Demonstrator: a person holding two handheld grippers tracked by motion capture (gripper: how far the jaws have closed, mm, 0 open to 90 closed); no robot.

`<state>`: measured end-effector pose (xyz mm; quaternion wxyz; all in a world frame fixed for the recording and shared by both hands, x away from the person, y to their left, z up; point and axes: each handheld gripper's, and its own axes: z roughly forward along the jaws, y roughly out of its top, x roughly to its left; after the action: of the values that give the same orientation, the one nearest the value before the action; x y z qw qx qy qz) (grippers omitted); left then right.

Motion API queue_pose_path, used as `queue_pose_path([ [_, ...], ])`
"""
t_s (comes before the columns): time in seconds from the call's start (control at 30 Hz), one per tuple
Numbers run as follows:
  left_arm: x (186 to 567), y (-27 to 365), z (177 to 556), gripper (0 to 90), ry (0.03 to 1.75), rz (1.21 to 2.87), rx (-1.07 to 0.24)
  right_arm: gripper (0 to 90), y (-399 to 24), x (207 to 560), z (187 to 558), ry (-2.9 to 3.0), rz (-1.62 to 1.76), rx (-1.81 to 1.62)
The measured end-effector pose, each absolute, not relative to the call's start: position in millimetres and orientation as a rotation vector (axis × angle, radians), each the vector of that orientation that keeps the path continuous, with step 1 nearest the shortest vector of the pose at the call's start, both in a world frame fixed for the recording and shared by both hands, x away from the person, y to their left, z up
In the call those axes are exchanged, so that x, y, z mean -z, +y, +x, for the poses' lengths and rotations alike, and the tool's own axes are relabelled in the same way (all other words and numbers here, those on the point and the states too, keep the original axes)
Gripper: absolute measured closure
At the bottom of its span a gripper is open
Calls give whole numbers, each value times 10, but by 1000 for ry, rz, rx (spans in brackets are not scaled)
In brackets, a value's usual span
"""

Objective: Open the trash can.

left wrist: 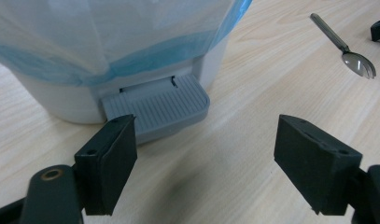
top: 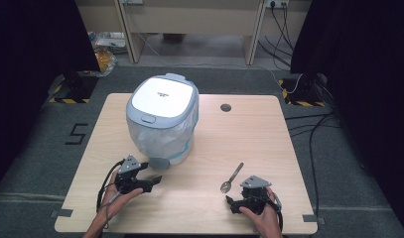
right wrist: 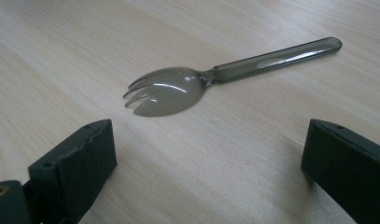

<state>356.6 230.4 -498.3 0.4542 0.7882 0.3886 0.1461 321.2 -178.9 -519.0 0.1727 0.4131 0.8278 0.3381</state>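
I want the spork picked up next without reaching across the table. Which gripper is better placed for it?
The right gripper. Its open jaws face the spork, which lies just ahead on the table. The left gripper sits on the other side, open in front of the bin's pedal.

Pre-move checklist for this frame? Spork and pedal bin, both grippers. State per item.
1. Left gripper open: ok, jaws wide apart, empty.
2. Right gripper open: ok, nothing held.
3. Smoky translucent plastic spork reachable: ok, it lies flat on the light wooden table, just ahead of the right gripper's jaws, tines toward them.
4. Grey ribbed foot pedal of the white bin unobstructed: ok, directly ahead of the left gripper.
5. Bin's white lid open: not ok, shut.
6. Blue-edged liner bag seated inside: cannot tell.
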Motion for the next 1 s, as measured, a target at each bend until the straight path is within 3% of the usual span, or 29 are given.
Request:
queue_pose_path([
  [0.43, 5049, 2161, 3739, 225, 922, 1948, -357, 33, -1789, 5190, 3212, 2348, 1172, -959],
  [1.0, 5111, 2077, 3770, 228, 881, 1989, -447, 32, -1789, 5190, 3212, 2348, 1172, -958],
])
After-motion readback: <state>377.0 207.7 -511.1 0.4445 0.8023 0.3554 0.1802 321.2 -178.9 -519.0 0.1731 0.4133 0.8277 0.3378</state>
